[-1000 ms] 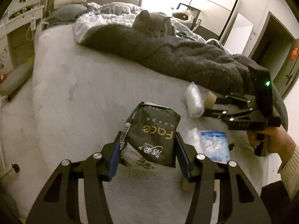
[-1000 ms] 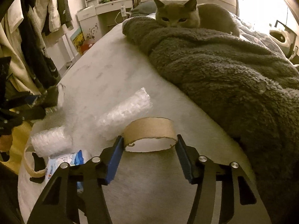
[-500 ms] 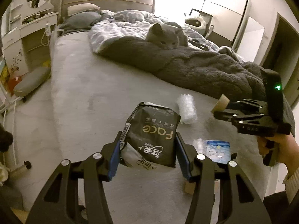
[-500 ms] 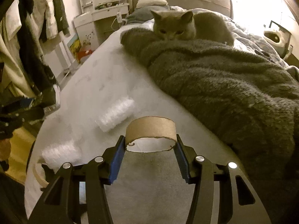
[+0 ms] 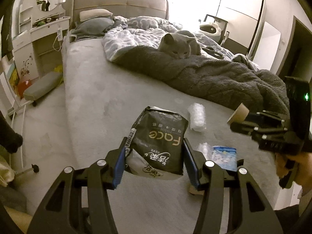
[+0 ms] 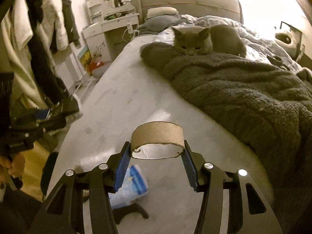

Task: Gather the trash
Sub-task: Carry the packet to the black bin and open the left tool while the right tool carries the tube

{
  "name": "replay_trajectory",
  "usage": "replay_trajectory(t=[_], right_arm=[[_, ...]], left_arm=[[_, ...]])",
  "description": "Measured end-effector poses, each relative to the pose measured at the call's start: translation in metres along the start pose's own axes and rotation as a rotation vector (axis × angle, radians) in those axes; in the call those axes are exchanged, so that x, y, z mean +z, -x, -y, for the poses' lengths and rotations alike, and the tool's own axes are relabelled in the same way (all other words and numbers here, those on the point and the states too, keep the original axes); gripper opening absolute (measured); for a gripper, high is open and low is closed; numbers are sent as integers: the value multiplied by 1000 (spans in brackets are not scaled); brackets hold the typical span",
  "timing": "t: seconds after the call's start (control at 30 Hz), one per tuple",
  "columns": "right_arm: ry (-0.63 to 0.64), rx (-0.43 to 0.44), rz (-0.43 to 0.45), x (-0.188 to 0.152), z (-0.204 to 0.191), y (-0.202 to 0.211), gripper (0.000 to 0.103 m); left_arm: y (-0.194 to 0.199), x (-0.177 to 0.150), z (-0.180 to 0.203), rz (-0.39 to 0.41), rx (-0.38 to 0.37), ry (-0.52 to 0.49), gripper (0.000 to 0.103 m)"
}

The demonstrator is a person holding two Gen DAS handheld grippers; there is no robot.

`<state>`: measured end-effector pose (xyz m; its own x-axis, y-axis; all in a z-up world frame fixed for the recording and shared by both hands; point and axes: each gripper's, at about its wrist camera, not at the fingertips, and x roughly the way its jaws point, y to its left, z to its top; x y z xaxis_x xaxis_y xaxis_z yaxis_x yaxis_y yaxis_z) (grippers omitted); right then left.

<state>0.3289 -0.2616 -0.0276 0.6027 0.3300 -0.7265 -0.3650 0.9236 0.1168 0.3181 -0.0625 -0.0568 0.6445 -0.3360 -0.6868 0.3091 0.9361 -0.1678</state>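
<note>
My left gripper (image 5: 154, 154) is shut on a black tissue pack (image 5: 159, 142), held above the grey bed sheet (image 5: 93, 97). My right gripper (image 6: 156, 154) is shut on a brown cardboard tube (image 6: 157, 134), also lifted off the bed; in the left wrist view that tube (image 5: 238, 112) shows at the right, at the tip of the right gripper. On the sheet lie a clear crumpled plastic wrap (image 5: 197, 117) and a blue-white packet (image 5: 224, 157), which also shows under the right gripper as the blue-white packet (image 6: 132, 185).
A grey cat (image 5: 178, 45) lies on a dark fluffy blanket (image 5: 214, 78) across the bed's right half. A white dresser (image 5: 37, 44) and a low grey stool (image 5: 42, 85) stand left of the bed. Clothes (image 6: 35, 44) hang at the left.
Both grippers have risen off the bed with their loads, so more of the bed and room shows. The right gripper's jaws closed slightly on the cardboard tube, which now hangs clear of the sheet.
</note>
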Motion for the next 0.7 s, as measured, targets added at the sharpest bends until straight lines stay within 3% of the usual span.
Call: replay_trajectory(t=[0.17, 0.3, 0.7], right_arm=[[-6, 11, 37, 0, -14, 12, 53], [-34, 22, 61, -6, -25, 20, 53], [-22, 47, 71, -28, -73, 31, 53]], left_arm=[[7, -14, -2, 12, -3, 73, 56], [5, -34, -3, -29, 49, 62, 56], [45, -66, -40, -6, 152, 105, 56]])
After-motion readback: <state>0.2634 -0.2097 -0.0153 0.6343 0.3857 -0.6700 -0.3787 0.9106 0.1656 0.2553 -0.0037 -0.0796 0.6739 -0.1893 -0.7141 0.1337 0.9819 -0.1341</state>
